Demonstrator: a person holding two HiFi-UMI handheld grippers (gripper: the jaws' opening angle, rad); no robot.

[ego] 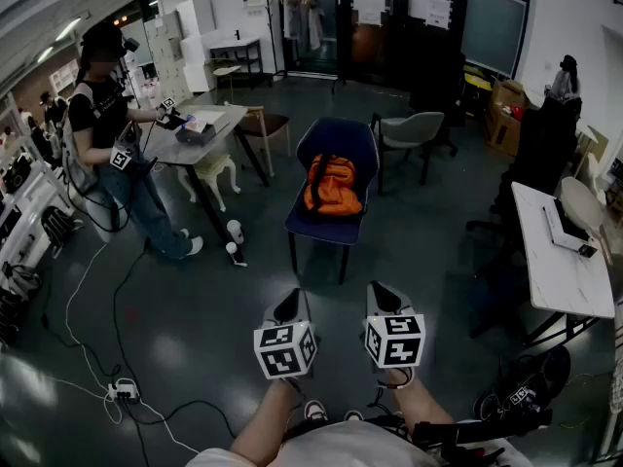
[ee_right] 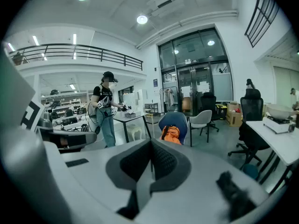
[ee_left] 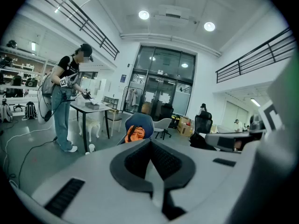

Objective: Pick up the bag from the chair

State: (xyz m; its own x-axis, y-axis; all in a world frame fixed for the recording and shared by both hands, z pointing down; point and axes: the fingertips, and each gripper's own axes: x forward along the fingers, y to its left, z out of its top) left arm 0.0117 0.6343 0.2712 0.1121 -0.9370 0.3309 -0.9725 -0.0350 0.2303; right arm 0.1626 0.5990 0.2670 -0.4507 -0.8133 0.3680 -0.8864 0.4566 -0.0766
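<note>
**Two clenched grippers face an orange bag on a blue chair**

In the head view, a blue chair (ego: 337, 142) stands on a dark grey floor. An orange bag (ego: 331, 185) with dark straps sits on the seat and leans against the backrest.

The left gripper (ego: 288, 306) and right gripper (ego: 385, 296) are held side by side on the near side of the chair. Both point toward it, with open floor between them and the chair. Neither touches the bag.

The left gripper view shows its dark fingers (ee_left: 136, 161) pressed together along a centre seam, with nothing between them. The bag and chair appear small just above the fingertips. The right gripper view shows the same thing: fingers (ee_right: 132, 161) clenched on nothing, bag and chair just above.

Only the head view shows the floor. A power strip (ego: 124, 390) and loose cables lie well to the left of the chair. To the chair's left a person (ego: 101, 115) stands at a table (ego: 222, 117). A grey chair (ego: 413, 128) stands behind it to the right, and a white table (ego: 557, 266) stands further right.

Only the gripper views show the space above: round ceiling lamps, balcony railings and tall glass doors beyond the chair. Each gripper view also catches the other gripper at its edge.
</note>
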